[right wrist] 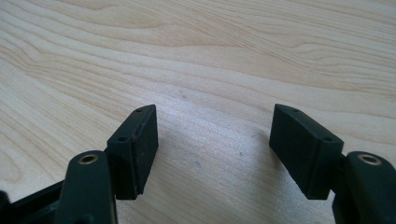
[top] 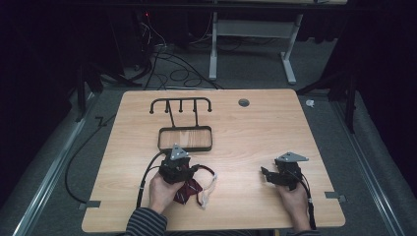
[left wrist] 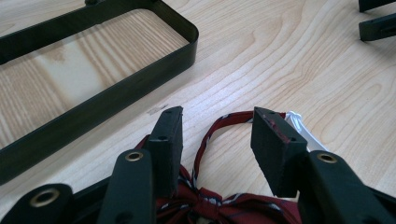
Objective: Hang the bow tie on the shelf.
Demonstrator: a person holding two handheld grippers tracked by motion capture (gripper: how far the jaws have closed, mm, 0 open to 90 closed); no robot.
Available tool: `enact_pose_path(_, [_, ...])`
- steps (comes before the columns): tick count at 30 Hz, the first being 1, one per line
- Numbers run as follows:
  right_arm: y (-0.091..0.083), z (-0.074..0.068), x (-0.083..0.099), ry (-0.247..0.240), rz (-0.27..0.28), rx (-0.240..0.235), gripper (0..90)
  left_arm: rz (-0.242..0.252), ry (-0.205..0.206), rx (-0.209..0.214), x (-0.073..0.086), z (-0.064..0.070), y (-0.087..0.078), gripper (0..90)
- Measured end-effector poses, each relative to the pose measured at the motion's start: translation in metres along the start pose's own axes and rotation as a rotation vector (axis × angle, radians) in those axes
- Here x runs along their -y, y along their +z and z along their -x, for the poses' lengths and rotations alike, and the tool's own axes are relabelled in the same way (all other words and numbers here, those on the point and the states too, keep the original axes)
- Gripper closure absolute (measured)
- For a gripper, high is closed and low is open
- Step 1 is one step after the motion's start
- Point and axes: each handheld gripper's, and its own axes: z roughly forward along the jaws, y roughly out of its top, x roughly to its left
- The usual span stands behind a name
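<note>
The dark red patterned bow tie (top: 187,191) lies on the near left part of the tabletop (top: 255,132), its red neck strap looping forward and a white elastic piece (top: 206,194) trailing off to its right. In the left gripper view the tie's knot (left wrist: 205,207) sits low between the jaws, and the strap (left wrist: 210,135) arcs across the gap. The left gripper (top: 176,169) hovers right over the tie with its jaws parted; they do not seem to clamp the cloth yet. Just beyond stands a black metal rack (top: 184,130) with a rectangular base frame and a hooked bar at the top.

The step in hand looks like the pick-up of the tie. Next, the left jaws likely need to drop and close on the knot or the strap, then lift toward the rack's hooks.

The left hand (top: 160,189) angles forward and slightly right. The right gripper (top: 282,173) rests well apart over bare wood, jaws wide open, pointing left.
</note>
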Motion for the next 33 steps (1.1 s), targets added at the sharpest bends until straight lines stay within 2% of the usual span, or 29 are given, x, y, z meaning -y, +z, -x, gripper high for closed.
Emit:
enact_pose_path(7, [0.0, 0.0, 0.0, 0.001, 0.0, -0.001, 34.0, -0.029, 0.024, 0.01, -0.008, 0.004, 0.013, 55.7])
enact_pose_path(14, [0.0, 0.0, 0.0, 0.002, 0.001, 0.0, 34.0, -0.047, 0.018, 0.02, -0.009, 0.003, 0.025, 57.6])
enact_pose_path(18, [0.0, 0.0, 0.0, 0.002, 0.002, -0.001, 34.0, -0.061, 0.02, 0.005, -0.009, 0.003, 0.032, 59.2])
enact_pose_path(23, [0.0, 0.0, 0.0, 0.002, 0.001, -0.001, 34.0, -0.064, 0.018, 0.014, -0.008, 0.002, 0.038, 63.1])
enact_pose_path(33, [0.0, 0.0, 0.0, 0.002, -0.001, -0.001, 34.0, -0.102, 0.018, 0.029, -0.006, -0.001, 0.051, 69.0])
